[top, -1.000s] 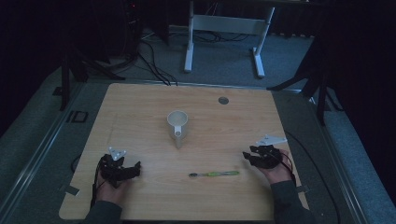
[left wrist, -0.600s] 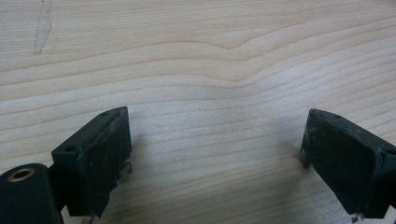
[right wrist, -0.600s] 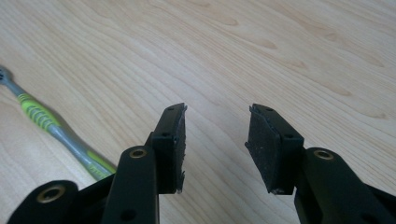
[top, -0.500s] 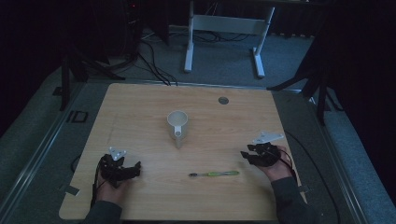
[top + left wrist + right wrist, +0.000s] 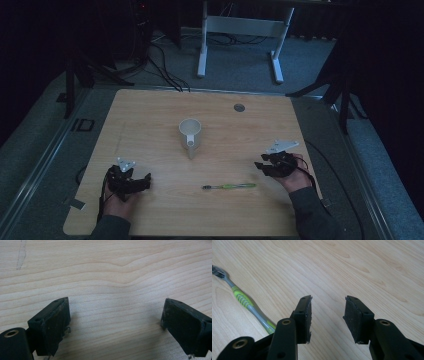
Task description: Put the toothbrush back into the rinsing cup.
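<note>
A: From above, the toothbrush (image 5: 229,186) lies flat on the bench (image 5: 150,115), at 6 o'clock from the mug (image 5: 190,133), between both hand-held grippers.

B: Left hand-held gripper (image 5: 113,322): jaws wide, bare wood between.

A: Right hand-held gripper (image 5: 327,317): parted, empty; toothbrush (image 5: 247,303) at its 10 o'clock.

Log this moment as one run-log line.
left gripper: open, empty | right gripper: open, empty, near toothbrush | mug: upright, untouched

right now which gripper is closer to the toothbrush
Right. The right gripper sits just past the handle end of the toothbrush, jaws open and empty. The left gripper rests well off beyond the bristle end, near the table's left edge.
</note>
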The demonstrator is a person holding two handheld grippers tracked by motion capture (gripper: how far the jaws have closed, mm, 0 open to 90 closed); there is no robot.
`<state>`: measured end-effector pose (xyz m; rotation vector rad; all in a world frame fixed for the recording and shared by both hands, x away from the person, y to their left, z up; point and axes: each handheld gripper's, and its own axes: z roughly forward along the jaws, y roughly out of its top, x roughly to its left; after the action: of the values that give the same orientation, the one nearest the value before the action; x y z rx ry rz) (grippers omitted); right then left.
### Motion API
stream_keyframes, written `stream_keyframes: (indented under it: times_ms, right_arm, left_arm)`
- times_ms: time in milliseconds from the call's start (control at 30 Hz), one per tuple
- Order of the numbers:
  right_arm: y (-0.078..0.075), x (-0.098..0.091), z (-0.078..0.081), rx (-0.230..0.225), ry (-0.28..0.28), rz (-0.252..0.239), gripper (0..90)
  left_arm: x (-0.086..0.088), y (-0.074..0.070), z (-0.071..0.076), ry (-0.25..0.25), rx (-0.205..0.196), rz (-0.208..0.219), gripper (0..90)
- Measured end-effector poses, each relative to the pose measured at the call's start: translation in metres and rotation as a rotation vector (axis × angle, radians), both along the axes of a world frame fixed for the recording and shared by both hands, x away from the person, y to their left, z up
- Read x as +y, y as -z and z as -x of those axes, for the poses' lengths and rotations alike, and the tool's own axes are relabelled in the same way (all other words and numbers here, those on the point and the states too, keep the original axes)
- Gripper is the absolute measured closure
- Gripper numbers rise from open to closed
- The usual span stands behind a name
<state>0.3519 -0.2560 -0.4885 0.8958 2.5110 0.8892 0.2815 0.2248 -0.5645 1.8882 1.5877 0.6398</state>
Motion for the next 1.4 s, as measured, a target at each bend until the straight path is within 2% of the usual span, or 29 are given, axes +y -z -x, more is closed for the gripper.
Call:
stream_keyframes:
  times_ms: [400, 1067, 1400]
  right_arm:
    - [-0.006, 0.000, -0.004, 0.012, -0.046, 0.027, 56.9]
    - [-0.013, 0.006, -0.010, 0.043, -0.105, 0.029, 58.4]
    - [-0.015, 0.013, -0.010, 0.059, -0.154, 0.064, 58.4]
  left_arm:
    - [0.000, 0.000, 0.000, 0.002, -0.001, 0.002, 9.4]
    - [-0.001, 0.000, 0.000, 0.005, -0.002, 0.003, 9.4]
    - [-0.001, 0.000, 0.000, 0.006, -0.001, 0.002, 9.4]
